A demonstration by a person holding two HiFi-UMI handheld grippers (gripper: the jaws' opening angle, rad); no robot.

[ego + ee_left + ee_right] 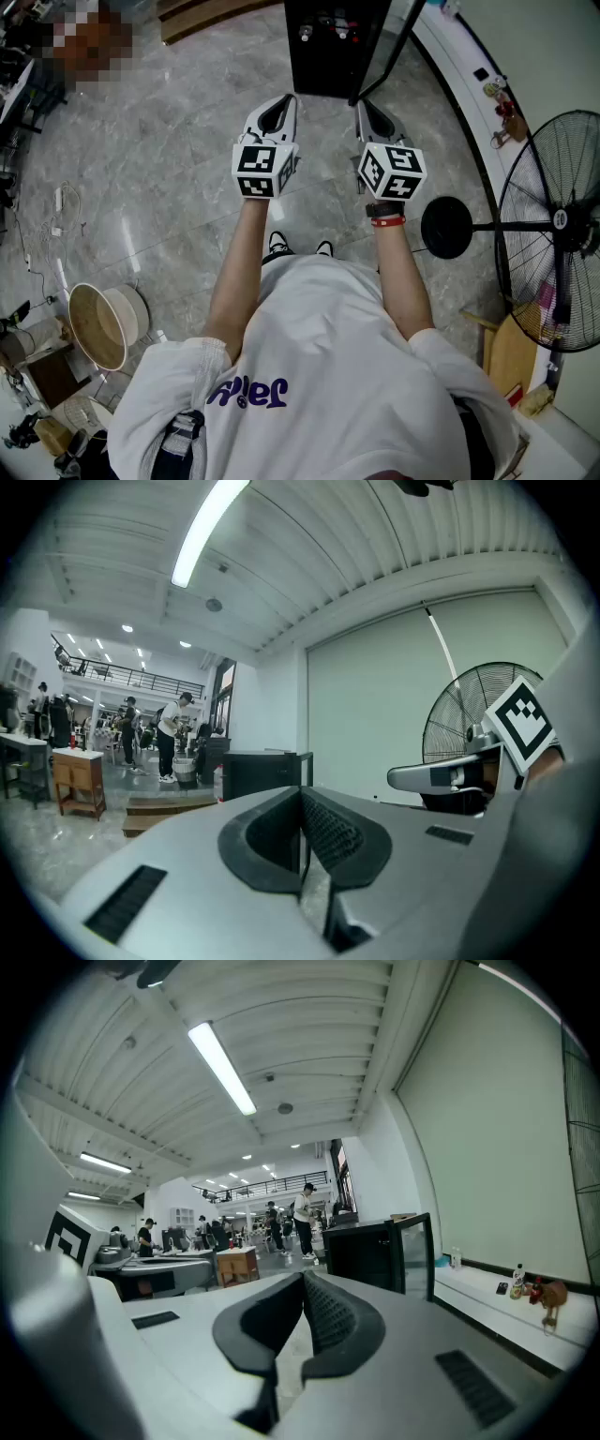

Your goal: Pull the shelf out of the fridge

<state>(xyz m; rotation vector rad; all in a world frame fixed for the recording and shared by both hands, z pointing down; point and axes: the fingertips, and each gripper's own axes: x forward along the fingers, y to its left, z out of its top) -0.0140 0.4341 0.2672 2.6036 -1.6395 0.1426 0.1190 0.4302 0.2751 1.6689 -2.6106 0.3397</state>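
A small black fridge (333, 47) stands on the floor straight ahead, its glass door (398, 42) swung open to the right. Its inside is dark and I cannot make out the shelf. My left gripper (279, 101) hangs just short of the fridge's front left, jaws shut on nothing. My right gripper (371, 108) is level with it near the door's edge, also shut and empty. In the left gripper view the shut jaws (302, 797) aim at the fridge (261, 772). The right gripper view shows the shut jaws (304, 1281) below the fridge (366, 1249) and its door (419, 1251).
A standing fan (553, 225) with a round black base (447, 227) is close on the right. A white ledge (469, 75) with small items runs along the right wall. Wooden boards (202, 14) lie left of the fridge. A round basket (98, 323) sits behind me on the left.
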